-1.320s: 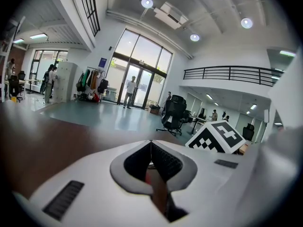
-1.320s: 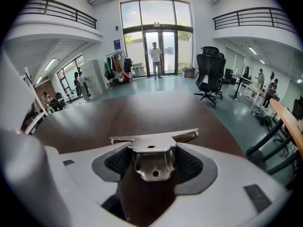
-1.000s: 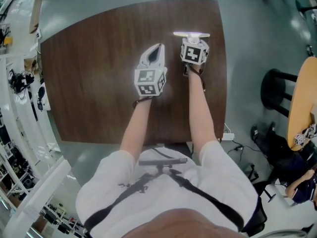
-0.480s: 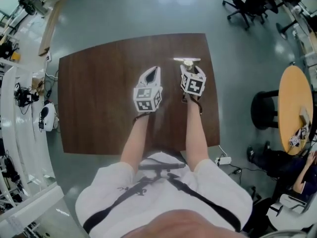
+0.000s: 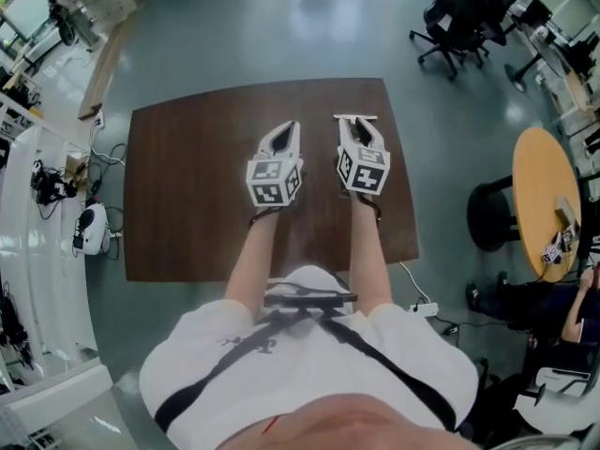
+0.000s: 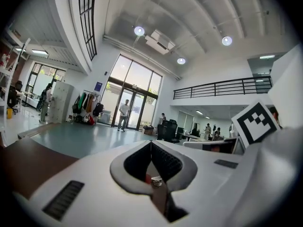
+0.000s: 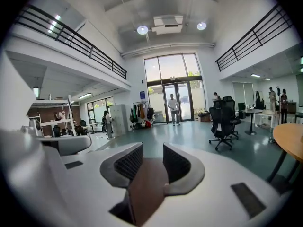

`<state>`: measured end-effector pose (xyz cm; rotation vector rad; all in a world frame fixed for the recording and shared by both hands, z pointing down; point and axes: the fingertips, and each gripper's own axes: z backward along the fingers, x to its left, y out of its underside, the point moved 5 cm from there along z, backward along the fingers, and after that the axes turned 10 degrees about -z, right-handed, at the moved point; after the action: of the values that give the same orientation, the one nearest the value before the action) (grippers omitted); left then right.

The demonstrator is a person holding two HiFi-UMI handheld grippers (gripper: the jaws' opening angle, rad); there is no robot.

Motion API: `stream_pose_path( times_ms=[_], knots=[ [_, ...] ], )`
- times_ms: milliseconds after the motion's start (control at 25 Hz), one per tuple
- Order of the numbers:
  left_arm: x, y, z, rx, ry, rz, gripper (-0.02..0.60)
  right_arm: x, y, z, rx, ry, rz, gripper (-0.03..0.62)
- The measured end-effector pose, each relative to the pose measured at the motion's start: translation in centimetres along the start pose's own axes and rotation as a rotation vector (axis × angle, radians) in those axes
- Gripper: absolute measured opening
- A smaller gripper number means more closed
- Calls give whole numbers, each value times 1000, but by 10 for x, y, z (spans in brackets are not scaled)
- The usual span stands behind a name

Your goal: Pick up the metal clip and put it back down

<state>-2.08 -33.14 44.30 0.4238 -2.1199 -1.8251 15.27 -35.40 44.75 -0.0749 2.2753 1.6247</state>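
The clip (image 6: 155, 180) shows only in the left gripper view. It is a small silvery piece with a red spot beside it, low in the hollow behind the tips of the left gripper (image 6: 151, 144). That gripper's jaws meet at their tips, and its ribbed black pads (image 6: 168, 162) spread back toward the camera in a V. The clip sits at the bottom of that V, at the far end of a thin strip of brown table (image 6: 159, 193) seen through the gap. I cannot tell whether the pads pinch it or it lies on the table under them. In the head view the gripper covers it.

The right gripper (image 7: 152, 148) is just beside the left one. Both point away from the person over the far half of the table. Its jaws stand about half apart and are closing. Only bare tabletop shows between them, and they press on nothing. In the head view a thin pale bar (image 5: 355, 117) crosses right at its tips; I cannot tell what it is.

Each gripper carries 1 marker cube (image 5: 274, 181), and 2 bare forearms (image 5: 253, 251) run back to a white shirt (image 5: 309, 364). Around the table is grey floor, with a black chair (image 5: 459, 12) at the far right and a round table (image 5: 544, 195) at the right. The right gripper view looks across a hall to glass doors, where a person (image 7: 173, 109) stands.
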Motion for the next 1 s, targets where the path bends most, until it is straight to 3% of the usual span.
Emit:
stream_pose_path(
  times_ms=[440,1000],
  knots=[
    [-6,-25,63,-59,13,-50,14,79,-4,64,-135,-113,36,8],
    [-5,-28,90,-88,15,-71,14,103,-5,89,-231,-135,68,8]
  ],
)
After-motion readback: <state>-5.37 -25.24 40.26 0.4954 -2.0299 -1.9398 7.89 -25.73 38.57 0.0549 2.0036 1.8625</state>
